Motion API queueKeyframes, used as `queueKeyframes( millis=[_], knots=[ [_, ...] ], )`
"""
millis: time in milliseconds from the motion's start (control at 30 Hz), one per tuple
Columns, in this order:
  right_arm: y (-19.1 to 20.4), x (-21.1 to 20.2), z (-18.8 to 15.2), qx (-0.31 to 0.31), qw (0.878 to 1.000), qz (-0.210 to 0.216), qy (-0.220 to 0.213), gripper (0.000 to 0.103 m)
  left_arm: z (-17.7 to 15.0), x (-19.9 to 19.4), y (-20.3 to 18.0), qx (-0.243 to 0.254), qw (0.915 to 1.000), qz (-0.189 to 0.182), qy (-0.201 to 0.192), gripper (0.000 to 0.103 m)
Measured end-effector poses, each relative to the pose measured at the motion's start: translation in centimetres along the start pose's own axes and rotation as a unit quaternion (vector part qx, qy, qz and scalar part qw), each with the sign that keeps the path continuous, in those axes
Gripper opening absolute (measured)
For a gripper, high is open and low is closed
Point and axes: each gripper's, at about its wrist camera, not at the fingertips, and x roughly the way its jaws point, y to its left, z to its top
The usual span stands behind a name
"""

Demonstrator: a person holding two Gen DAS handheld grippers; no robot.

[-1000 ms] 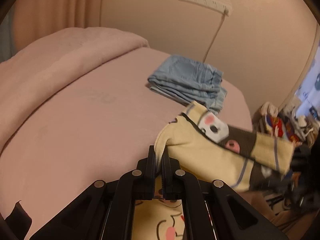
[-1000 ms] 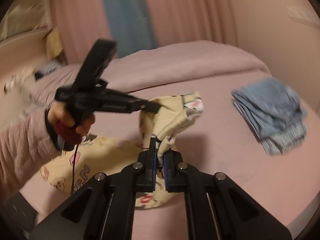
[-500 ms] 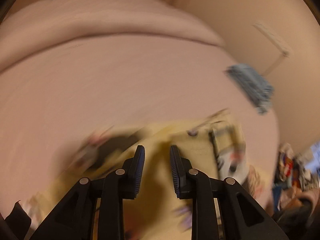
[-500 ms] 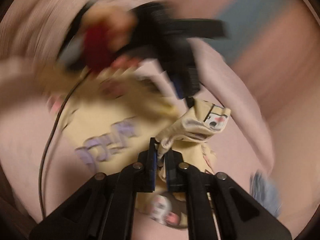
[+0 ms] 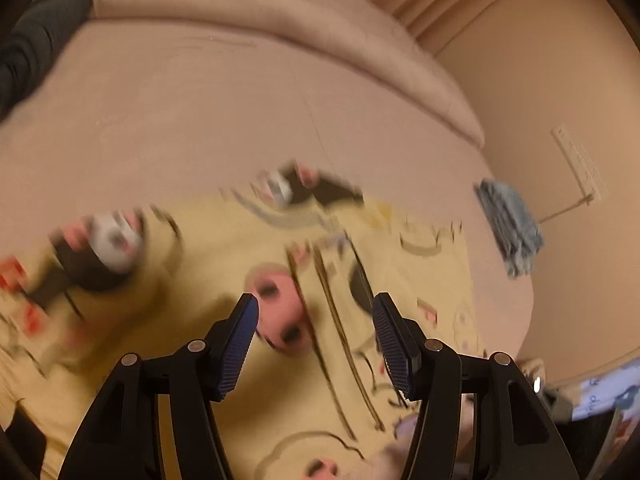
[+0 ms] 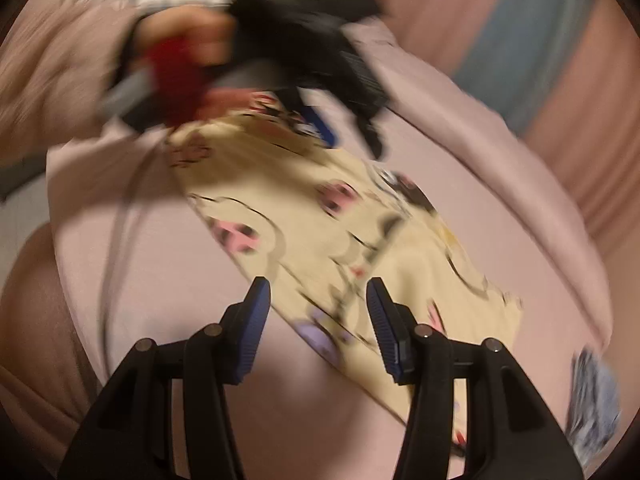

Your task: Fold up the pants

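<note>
The yellow cartoon-print pants [image 5: 224, 264] lie spread flat on the pink bed [image 5: 200, 112]; the right wrist view shows the pants [image 6: 320, 216] as a long strip. My left gripper [image 5: 316, 320] hovers just above the cloth, its jaws opening with nothing pinched between them. My right gripper [image 6: 320, 304] stands over the near edge of the pants, its jaws opening too and free of the cloth. The right wrist view also shows the left gripper [image 6: 352, 136] at the far end of the pants, held by a hand [image 6: 188, 36].
A folded stack of blue jeans [image 5: 508, 224] lies near the bed's right edge, also blurred in the right wrist view as jeans [image 6: 592, 400]. A rolled pink blanket [image 5: 280, 4] runs along the far side. A power strip [image 5: 580, 164] hangs on the wall. Clutter sits beside the bed [image 5: 600, 396].
Both grippers held bunched corners of the pants lifted off the bed; they swung down, rolled, and let go. The pants now lie flat and both jaws have come apart.
</note>
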Motion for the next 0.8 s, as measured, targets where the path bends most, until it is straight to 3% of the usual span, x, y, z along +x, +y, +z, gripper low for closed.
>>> queueKeyframes(
  millis=[133,200,300,367,500,600,800],
  knots=[
    [-1.9,0.6,-1.2,0.072,0.997,0.026,0.013,0.048,-0.5,2.1,-1.7,0.007,0.9998,0.001,0.020,0.058],
    [0.0,0.9,-1.4,0.076,0.997,0.026,-0.008,0.041,-0.2,3.0,-2.0,-0.003,0.9996,0.001,0.027,0.058],
    [1.3,0.7,-1.9,0.074,0.995,0.040,-0.048,0.041,-0.3,4.5,-2.1,-0.010,0.9990,-0.005,0.043,0.058],
    [1.4,1.0,-1.9,0.072,0.995,0.054,-0.046,0.041,-0.4,4.5,-2.1,0.000,0.9991,0.000,0.043,0.058],
    [1.1,2.6,-0.8,0.058,0.997,0.031,-0.039,0.038,-0.2,4.1,-0.9,-0.031,0.9979,-0.029,0.050,0.058],
    [1.0,3.4,0.0,0.058,0.997,0.043,-0.029,0.036,-0.3,3.6,-0.2,-0.049,0.9959,-0.036,0.067,0.058],
    [1.6,4.1,-0.1,0.045,0.998,0.035,-0.018,0.035,-0.6,3.9,1.0,-0.085,0.9890,-0.089,0.082,0.058]
  ],
)
